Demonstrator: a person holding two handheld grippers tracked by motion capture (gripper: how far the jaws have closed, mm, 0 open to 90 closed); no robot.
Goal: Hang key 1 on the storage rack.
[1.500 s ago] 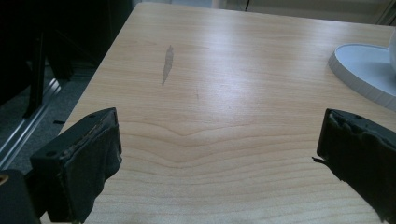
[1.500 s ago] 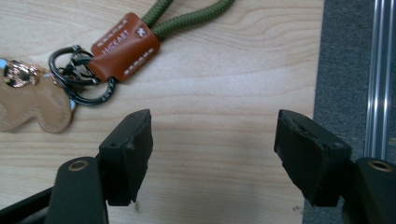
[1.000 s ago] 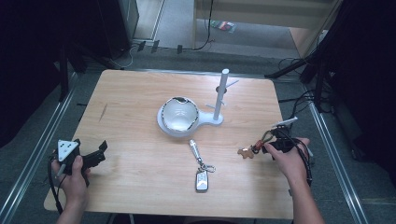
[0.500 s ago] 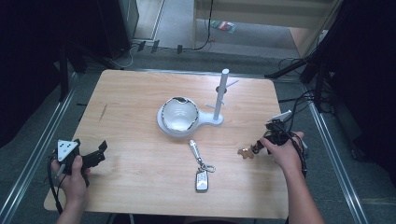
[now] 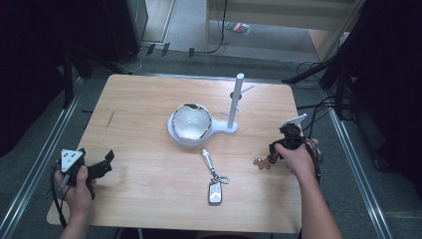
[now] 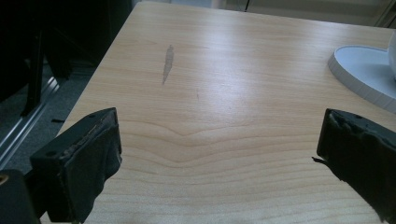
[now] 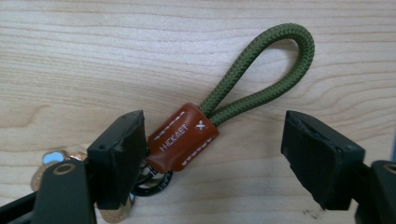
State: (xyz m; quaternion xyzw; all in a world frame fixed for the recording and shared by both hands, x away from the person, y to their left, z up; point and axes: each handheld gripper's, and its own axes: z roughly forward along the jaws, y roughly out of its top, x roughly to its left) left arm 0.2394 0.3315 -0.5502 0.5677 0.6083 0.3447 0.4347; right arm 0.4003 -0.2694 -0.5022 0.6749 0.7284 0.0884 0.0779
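Keychain [image 7: 182, 135], green cord loop with brown leather tab and metal ring: lying flat near the table's [image 5: 149, 124] right edge, between my right gripper's [image 7: 212, 154] parted jaws, which I am lowering around it. Light, limp; I am judging the stiff leather tab the surest hold. Left gripper [image 6: 219, 163] is idling wide apart. Farther off: bowl [image 5: 190, 122], peg stand [image 5: 234, 104], car key [image 5: 215, 191].

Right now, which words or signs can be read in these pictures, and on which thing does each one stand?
"HICKAET": stitched brown leather tag of the keychain with the green cord loop; the spelling is uncertain.
"X": a white cross mark on the same tag.
Car key fob: any marking is too small to read.
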